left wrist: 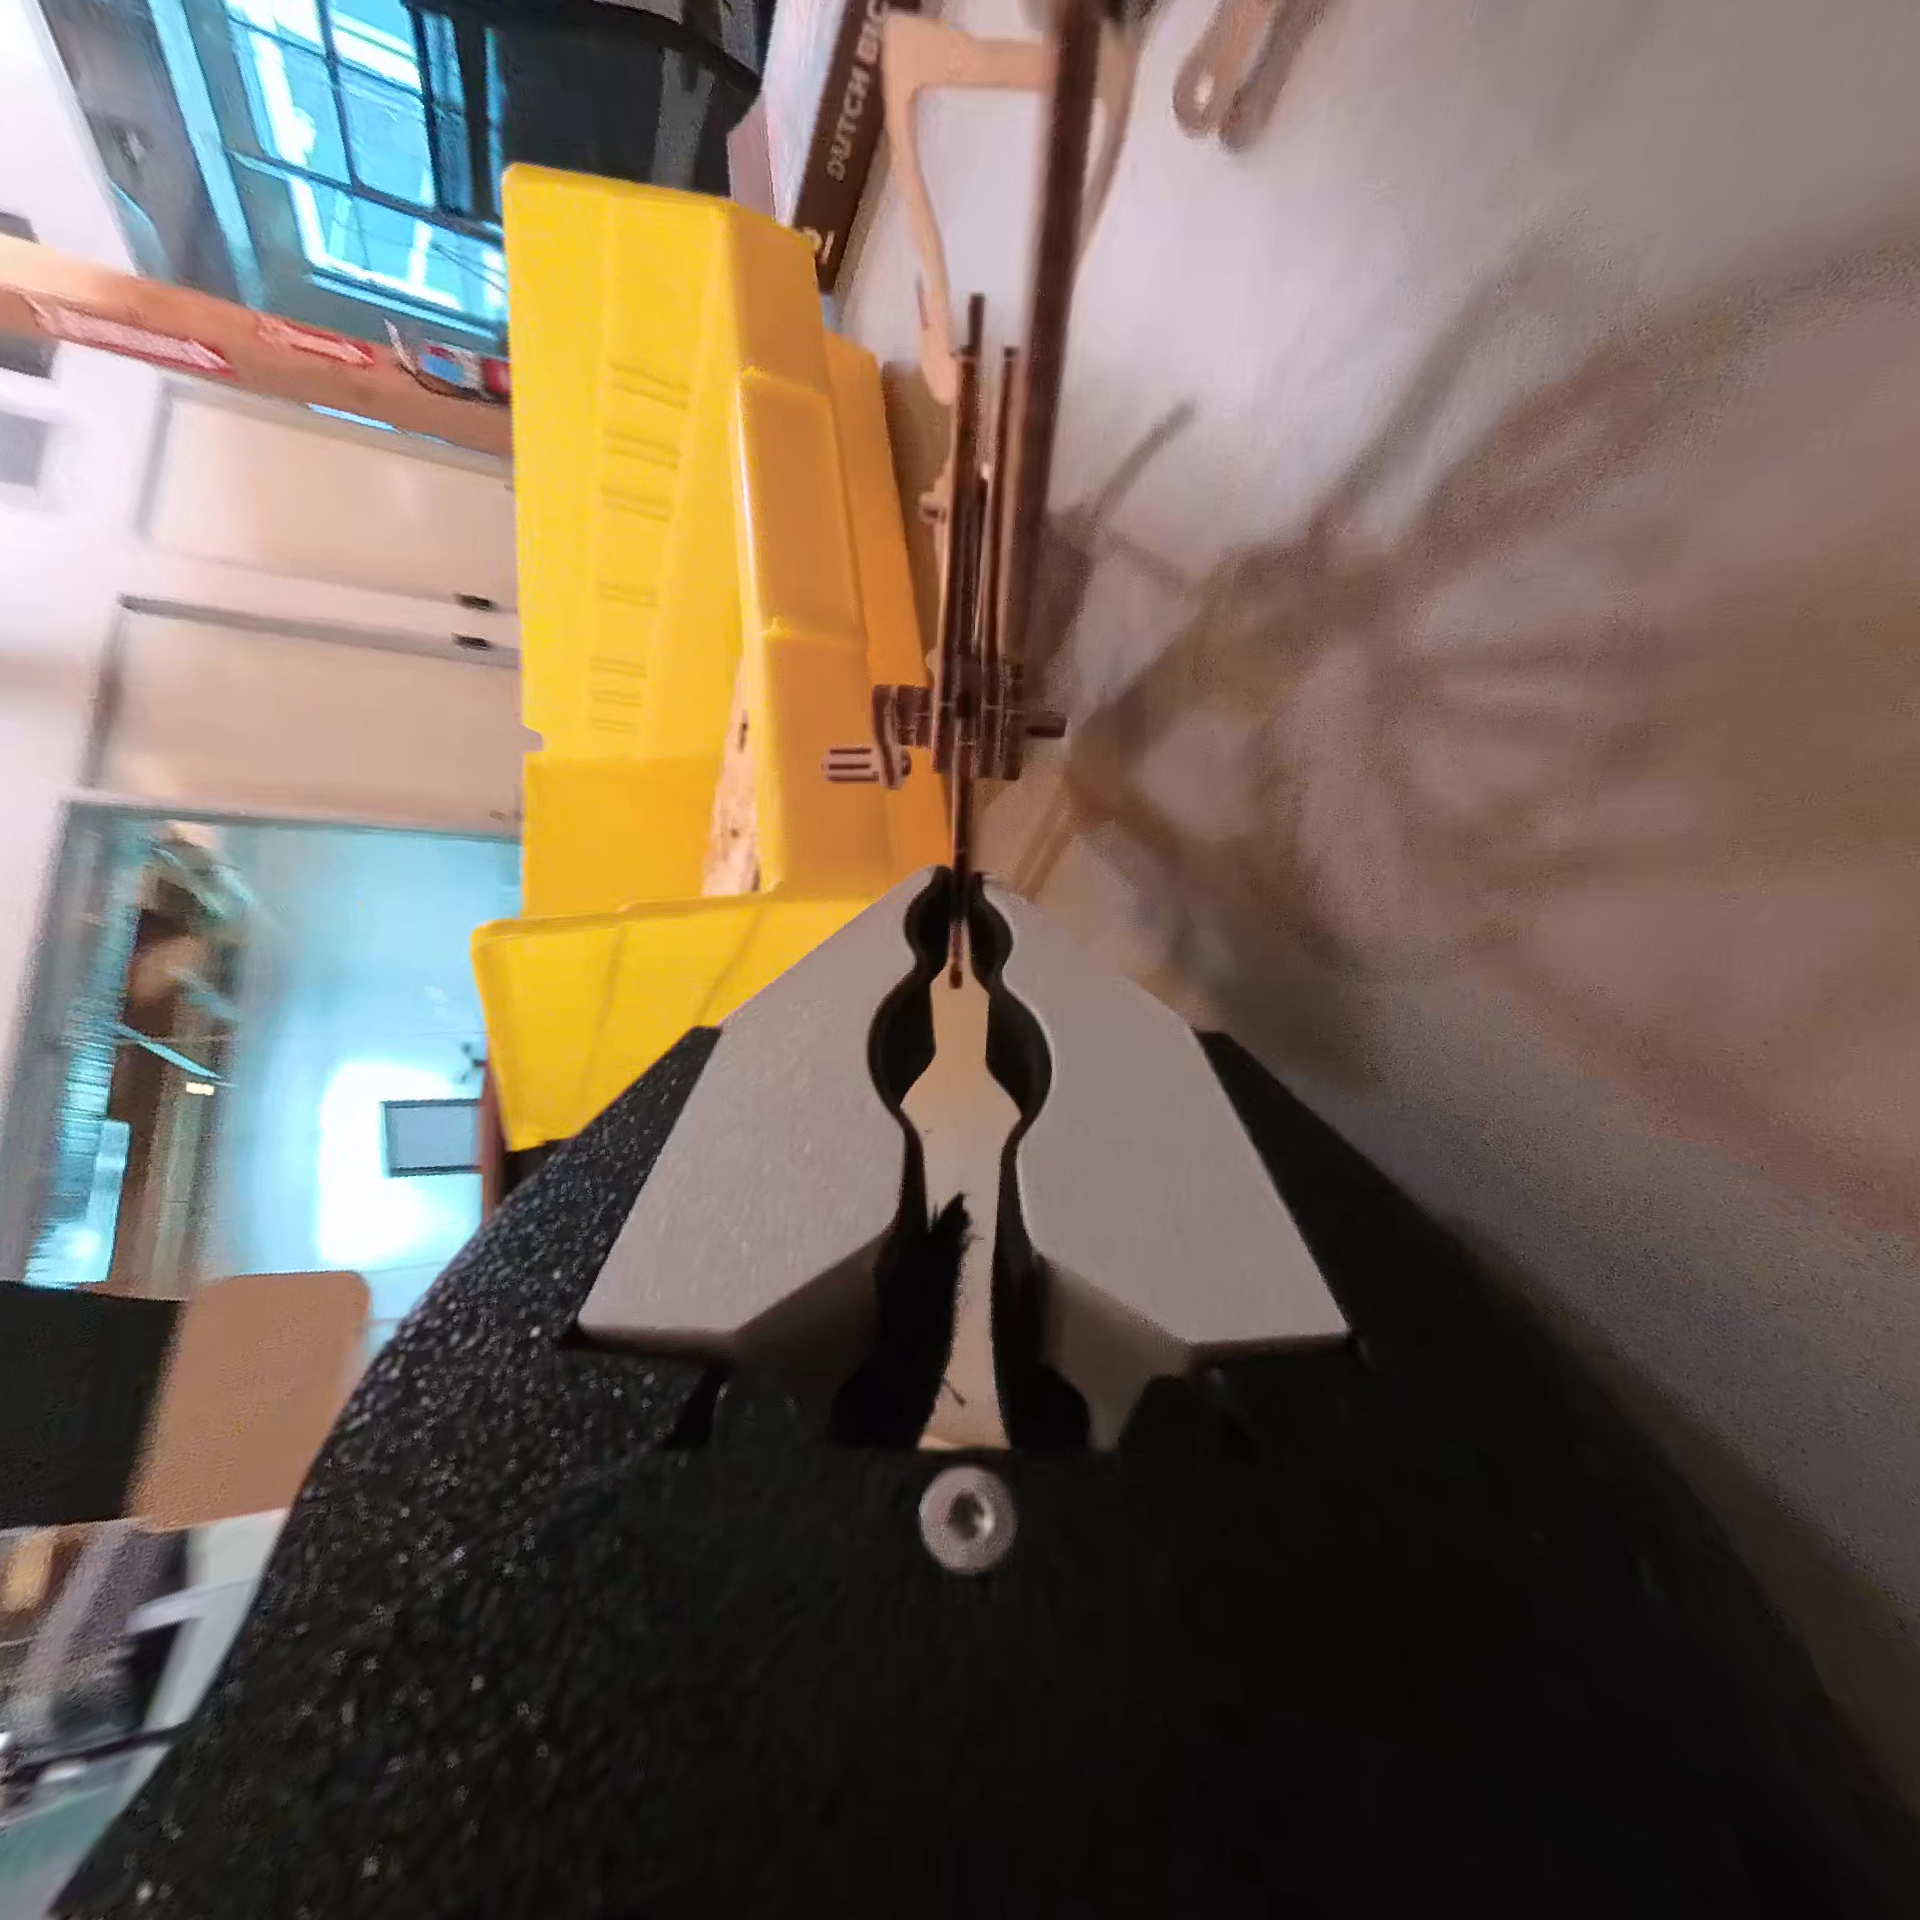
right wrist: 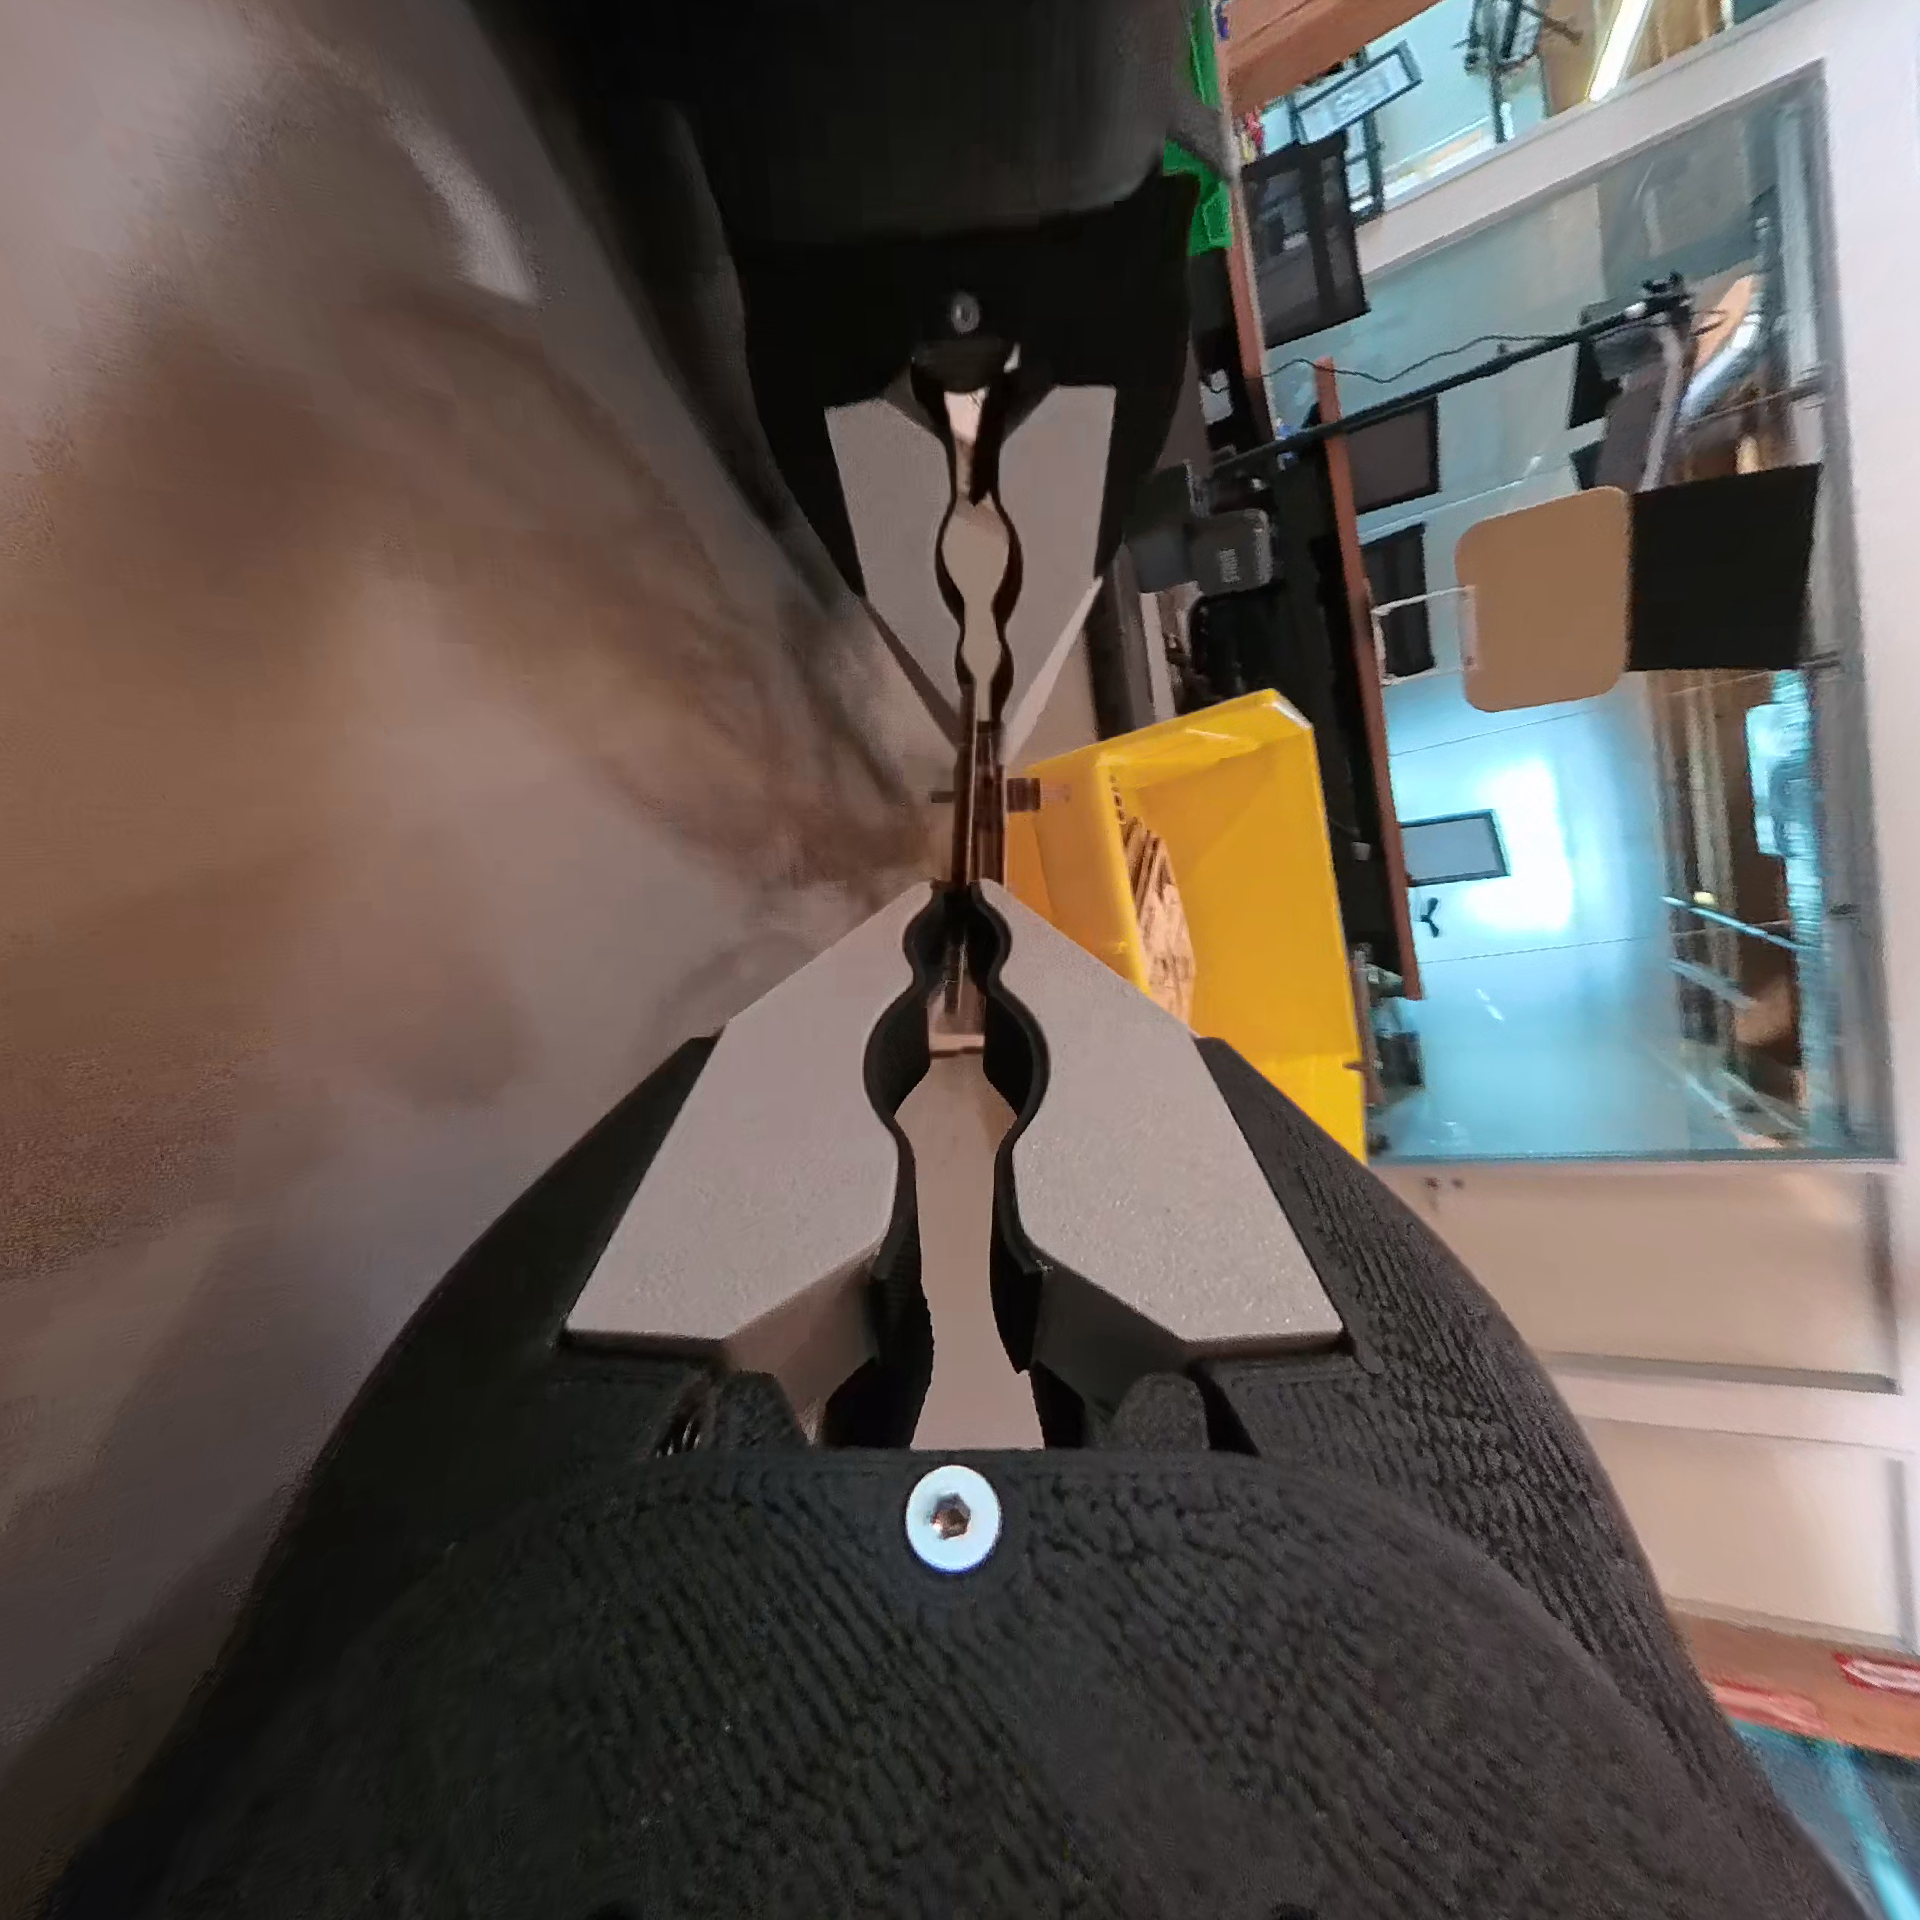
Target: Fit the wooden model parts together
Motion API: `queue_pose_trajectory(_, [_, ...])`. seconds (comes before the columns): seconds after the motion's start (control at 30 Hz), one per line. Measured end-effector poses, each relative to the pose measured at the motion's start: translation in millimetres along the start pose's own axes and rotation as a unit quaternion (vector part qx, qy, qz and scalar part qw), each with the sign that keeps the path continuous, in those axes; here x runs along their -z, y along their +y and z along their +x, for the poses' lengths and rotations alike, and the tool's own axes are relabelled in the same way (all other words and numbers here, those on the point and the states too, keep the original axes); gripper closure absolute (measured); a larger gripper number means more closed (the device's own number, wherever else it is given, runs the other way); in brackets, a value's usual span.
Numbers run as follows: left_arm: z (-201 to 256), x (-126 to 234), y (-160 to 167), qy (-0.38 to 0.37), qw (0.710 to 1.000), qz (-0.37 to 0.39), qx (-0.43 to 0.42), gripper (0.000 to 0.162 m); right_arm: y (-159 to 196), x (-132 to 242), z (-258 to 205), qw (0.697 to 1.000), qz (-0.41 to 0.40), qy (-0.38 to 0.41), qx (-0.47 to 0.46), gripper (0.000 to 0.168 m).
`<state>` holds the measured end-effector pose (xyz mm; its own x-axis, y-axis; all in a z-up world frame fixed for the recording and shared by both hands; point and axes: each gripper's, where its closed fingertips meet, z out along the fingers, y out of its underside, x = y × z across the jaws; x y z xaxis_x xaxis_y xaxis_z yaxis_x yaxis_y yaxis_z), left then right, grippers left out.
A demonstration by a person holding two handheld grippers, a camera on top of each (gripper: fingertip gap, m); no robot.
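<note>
The wooden model [left wrist: 977,665] is a flat stack of thin brown laser-cut parts seen edge-on, with small pegs sticking out sideways. My left gripper [left wrist: 961,883] is shut on a thin edge of it, pads pressed on both sides. In the right wrist view my right gripper [right wrist: 961,894] is shut on the opposite end of the same model [right wrist: 982,810]. The left gripper [right wrist: 982,717] faces it from the far side, also closed on the model. The model hangs between the two grippers, close beside the pale table [left wrist: 1455,520].
A yellow plastic bin [left wrist: 675,520] stands right beside the model; it also shows in the right wrist view [right wrist: 1247,831], with wooden sheets inside. Farther off lie a brown box [left wrist: 842,156], a cut-out wooden sheet [left wrist: 935,156] and a loose wooden piece [left wrist: 1226,94]. The tips of one gripper are about 10 cm away from the tips of the other.
</note>
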<state>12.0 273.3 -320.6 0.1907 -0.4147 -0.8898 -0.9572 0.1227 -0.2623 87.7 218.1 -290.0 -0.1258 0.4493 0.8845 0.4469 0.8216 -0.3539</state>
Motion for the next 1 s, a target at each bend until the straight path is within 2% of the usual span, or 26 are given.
queue_pose_trajectory(0.1, [3,3,-8,0.018,0.999,-0.004,0.037,0.162,1,-1,-4,0.999,-0.018,0.011,0.033,0.168])
queue_pose_trajectory(0.4, [1,5,0,0.011,0.999,-0.037,0.027,0.162,4,5,8,0.991,-0.058,0.077,0.088,0.168])
queue_pose_trajectory(0.8, [1,5,2,0.012,0.998,-0.044,0.03,0.162,14,3,2,0.992,-0.083,0.052,0.081,0.168])
queue_pose_trajectory(1.0, [3,7,-6,0.011,1.0,-0.026,0.006,0.162,26,1,2,0.991,-0.107,0.041,0.065,0.168])
